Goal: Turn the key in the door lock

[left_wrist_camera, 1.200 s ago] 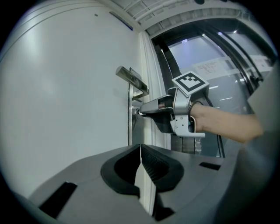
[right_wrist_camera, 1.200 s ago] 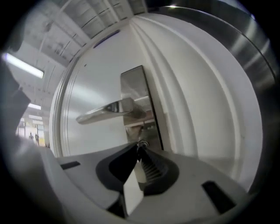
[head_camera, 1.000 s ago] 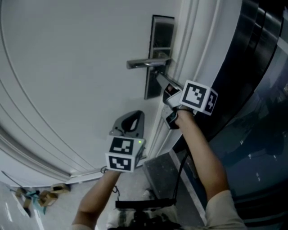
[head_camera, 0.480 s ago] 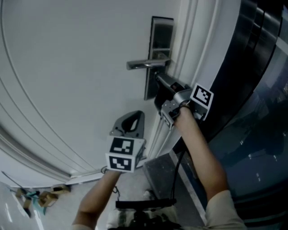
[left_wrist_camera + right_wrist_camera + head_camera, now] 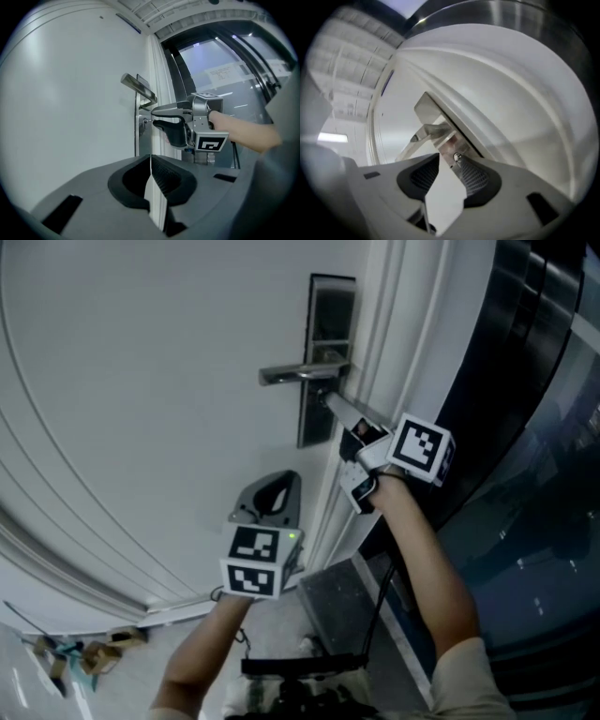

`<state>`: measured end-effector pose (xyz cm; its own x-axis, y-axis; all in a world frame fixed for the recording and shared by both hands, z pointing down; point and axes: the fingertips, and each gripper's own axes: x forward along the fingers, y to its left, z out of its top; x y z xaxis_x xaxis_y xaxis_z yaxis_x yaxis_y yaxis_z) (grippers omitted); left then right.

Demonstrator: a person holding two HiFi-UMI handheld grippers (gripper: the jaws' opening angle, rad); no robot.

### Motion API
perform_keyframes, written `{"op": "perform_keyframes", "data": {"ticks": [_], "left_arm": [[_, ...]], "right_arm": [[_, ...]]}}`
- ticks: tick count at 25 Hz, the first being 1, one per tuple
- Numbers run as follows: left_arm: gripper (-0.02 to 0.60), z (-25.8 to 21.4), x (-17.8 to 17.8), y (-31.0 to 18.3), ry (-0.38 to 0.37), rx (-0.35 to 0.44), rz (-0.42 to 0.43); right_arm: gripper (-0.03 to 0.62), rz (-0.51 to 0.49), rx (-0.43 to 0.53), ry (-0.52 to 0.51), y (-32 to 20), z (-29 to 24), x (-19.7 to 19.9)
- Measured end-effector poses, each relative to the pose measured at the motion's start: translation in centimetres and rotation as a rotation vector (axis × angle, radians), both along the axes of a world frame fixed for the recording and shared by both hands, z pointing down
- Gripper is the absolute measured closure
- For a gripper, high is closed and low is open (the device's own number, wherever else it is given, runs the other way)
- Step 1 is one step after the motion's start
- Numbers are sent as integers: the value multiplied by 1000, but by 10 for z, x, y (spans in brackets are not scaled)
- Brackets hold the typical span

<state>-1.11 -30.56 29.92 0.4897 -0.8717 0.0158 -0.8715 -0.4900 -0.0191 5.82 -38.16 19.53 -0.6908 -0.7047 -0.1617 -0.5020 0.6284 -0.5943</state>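
Note:
A steel lock plate (image 5: pixel 330 343) with a lever handle (image 5: pixel 295 374) sits at the edge of the white door (image 5: pixel 141 409). My right gripper (image 5: pixel 328 399) points at the plate just under the handle. In the right gripper view the small key (image 5: pixel 458 158) sticks out of the plate between the tips of the right gripper (image 5: pixel 447 161). Its jaws are opening, with a gap beside the key. The left gripper view shows the key (image 5: pixel 145 122) in front of the right gripper (image 5: pixel 152 117). My left gripper (image 5: pixel 272 495) hangs lower, away from the lock. The left gripper (image 5: pixel 150 157) is shut and empty.
The white door frame (image 5: pixel 394 352) runs beside the lock, with dark glass panels (image 5: pixel 525 427) to its right. A metal threshold (image 5: pixel 337 601) lies below. Scraps of debris (image 5: pixel 75 652) lie on the floor at the bottom left.
My right gripper rolled at the lock and rolled back, and its jaws have spread apart around the key. The left gripper has stayed where it was.

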Motion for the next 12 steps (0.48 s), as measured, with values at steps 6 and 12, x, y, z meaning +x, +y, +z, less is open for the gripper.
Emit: {"op": "perform_keyframes", "data": {"ticks": [6,12], "left_arm": [[561,1,1,1,1,0,3],[561,-1,-1,0,0,1,0]], "right_arm": [[434,153,317,579,15,-5,-9],[434,228,534,986,15,1,-21]]}}
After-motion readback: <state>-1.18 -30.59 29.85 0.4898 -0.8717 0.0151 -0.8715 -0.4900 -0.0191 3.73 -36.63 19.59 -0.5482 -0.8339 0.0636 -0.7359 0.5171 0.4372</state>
